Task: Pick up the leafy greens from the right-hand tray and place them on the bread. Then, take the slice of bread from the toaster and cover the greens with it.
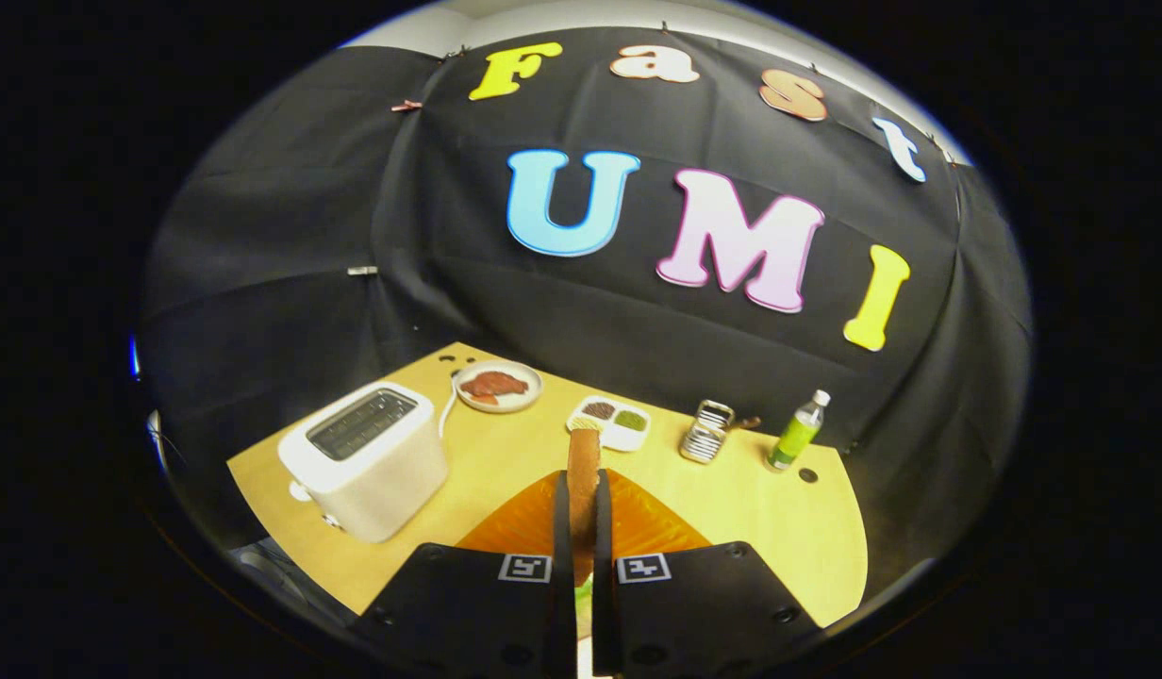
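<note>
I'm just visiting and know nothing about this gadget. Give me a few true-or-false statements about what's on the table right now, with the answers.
1. The tool has its two fingers closed on an upright slice of bread. True.
2. The toaster stands to the right of the fingers. False: it stands to their left, near the table edge.
3. A green bottle stands upright beyond the fingers, to the right. True.
4. The round plate behind the toaster is bare. False: reddish food lies on it.
5. The small white tray just beyond the bread slice has compartments, one holding something green. True.
6. The cloth under the fingers is blue. False: the orange mat lies there.
</note>
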Available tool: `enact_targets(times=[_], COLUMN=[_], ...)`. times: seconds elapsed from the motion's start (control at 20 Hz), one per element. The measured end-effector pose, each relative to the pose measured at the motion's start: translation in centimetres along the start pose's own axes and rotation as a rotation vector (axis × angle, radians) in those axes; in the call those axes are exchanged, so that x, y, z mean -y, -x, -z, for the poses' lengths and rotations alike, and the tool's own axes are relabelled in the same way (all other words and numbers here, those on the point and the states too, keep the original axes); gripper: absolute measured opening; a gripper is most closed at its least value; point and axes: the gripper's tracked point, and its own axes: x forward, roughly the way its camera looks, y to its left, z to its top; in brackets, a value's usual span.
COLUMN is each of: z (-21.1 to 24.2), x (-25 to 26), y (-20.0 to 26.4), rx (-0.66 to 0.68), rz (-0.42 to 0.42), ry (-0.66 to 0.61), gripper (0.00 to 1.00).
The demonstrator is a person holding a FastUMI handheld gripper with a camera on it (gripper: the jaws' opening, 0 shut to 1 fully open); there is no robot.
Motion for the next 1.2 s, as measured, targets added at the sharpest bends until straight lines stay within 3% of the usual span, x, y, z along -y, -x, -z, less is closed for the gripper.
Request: enact_targets(times=[0.3,0.55,1.05,1.2], z=[7.1,10.0,8.2,10.3], x=[-0.9,-4.2,-7.5,-6.4], y=[-0.9,-2.6,-3.7,-4.8], rx=[-0.113,-0.176,-0.119,-0.141], rz=[-0.007,-0.05,-0.105,-0.076], ry=[-0.106,-0.276,-0.47,-0.513], gripper=[0.11,0.11,0.11,0.11])
